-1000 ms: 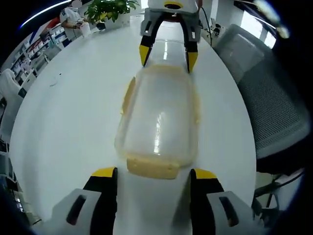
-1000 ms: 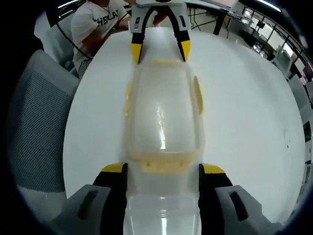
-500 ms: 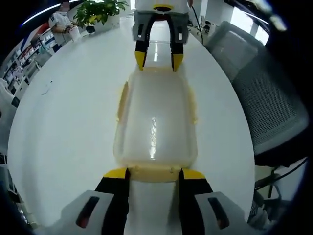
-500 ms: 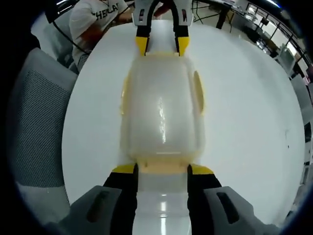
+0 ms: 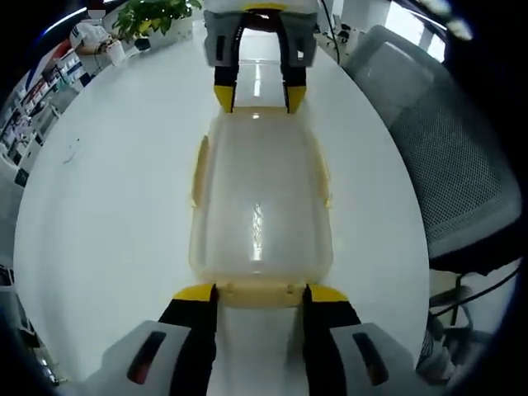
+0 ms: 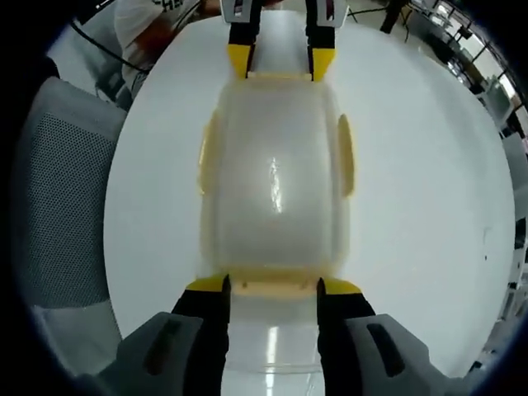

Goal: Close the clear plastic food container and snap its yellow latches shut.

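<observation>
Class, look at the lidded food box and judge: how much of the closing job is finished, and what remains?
Done: the lid sits on the clear container. In hand: the left claw brackets the near end latch, and the right claw brackets the opposite end latch. Left: the side latches still seem flared outward.

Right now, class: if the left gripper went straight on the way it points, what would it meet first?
The left gripper would meet the container's near end latch, which already sits between its jaws; beyond it lies the container.
</observation>
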A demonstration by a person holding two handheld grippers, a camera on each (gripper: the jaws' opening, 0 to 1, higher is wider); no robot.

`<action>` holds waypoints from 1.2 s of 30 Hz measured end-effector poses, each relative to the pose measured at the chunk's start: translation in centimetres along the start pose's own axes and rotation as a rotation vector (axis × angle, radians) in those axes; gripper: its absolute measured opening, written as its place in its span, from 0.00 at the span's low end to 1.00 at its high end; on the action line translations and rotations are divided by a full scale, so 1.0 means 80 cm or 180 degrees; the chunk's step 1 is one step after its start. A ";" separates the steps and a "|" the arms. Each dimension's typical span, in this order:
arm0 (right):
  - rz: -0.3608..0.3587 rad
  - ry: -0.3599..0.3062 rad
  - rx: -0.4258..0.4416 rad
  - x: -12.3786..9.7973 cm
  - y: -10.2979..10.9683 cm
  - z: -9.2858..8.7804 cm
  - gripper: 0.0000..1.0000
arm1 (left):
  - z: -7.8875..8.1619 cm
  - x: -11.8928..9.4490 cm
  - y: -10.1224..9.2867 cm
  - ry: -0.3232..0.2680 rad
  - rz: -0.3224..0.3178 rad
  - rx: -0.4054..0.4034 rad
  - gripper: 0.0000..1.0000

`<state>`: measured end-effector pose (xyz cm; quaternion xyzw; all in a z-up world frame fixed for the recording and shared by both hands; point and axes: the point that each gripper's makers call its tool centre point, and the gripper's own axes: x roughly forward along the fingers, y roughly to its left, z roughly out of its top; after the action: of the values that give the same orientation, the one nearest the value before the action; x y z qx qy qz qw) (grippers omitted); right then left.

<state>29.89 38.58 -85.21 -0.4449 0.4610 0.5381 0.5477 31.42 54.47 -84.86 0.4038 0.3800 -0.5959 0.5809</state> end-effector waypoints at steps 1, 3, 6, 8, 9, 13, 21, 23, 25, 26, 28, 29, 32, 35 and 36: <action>-0.0007 -0.0011 0.0008 0.000 0.001 0.000 0.39 | 0.000 0.000 0.000 -0.0014 0.0004 -0.0005 0.36; -0.0027 -0.0042 0.0060 -0.001 0.000 -0.001 0.38 | 0.000 -0.001 0.000 -0.0035 0.0014 -0.0049 0.35; -0.0043 -0.0140 0.0075 -0.002 0.001 -0.002 0.38 | 0.001 0.000 0.000 -0.0020 0.0022 -0.0032 0.35; -0.0040 -0.0163 0.0094 -0.001 0.000 -0.002 0.38 | 0.001 0.000 -0.001 -0.0037 0.0020 -0.0020 0.35; -0.0037 -0.0129 0.0099 -0.001 0.000 0.000 0.38 | 0.001 0.000 0.000 -0.0031 0.0015 -0.0024 0.35; -0.0024 0.0198 0.0040 0.000 0.000 -0.002 0.37 | 0.002 0.001 0.000 0.0227 0.0015 -0.0018 0.35; -0.0048 0.0001 0.0088 -0.001 0.001 -0.005 0.37 | 0.002 -0.001 -0.001 0.0173 0.0053 -0.0130 0.34; -0.0082 -0.0002 0.0030 -0.003 0.003 -0.005 0.37 | 0.002 -0.001 -0.003 0.0140 0.0067 -0.0097 0.34; -0.0217 -0.0044 -0.0178 -0.007 -0.006 -0.002 0.37 | 0.003 -0.003 -0.007 0.0111 0.0075 -0.0109 0.34; -0.0211 -0.0107 -0.0201 -0.011 -0.006 0.005 0.37 | -0.001 -0.007 -0.009 0.0212 0.0087 -0.0171 0.34; -0.0157 -0.0140 -0.0164 -0.016 -0.006 0.010 0.37 | -0.003 -0.020 -0.006 0.0202 0.0152 -0.0146 0.34; -0.0186 -0.0177 -0.0222 -0.018 -0.008 0.013 0.37 | -0.002 -0.026 -0.005 0.0153 0.0161 -0.0207 0.34; -0.0128 -0.0302 -0.0212 -0.029 -0.009 0.019 0.37 | -0.002 -0.042 -0.008 0.0060 0.0166 -0.0267 0.34; -0.0036 -0.0341 -0.0178 -0.036 -0.003 0.026 0.36 | -0.003 -0.045 -0.010 0.0124 0.0148 -0.0254 0.34; -0.0020 -0.0343 -0.0165 -0.039 -0.002 0.028 0.37 | -0.004 -0.045 -0.010 0.0184 0.0165 -0.0209 0.34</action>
<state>30.10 40.22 -81.77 -0.4307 0.4153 0.5713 0.5617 30.64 56.20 -81.66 0.4113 0.4054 -0.5559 0.5979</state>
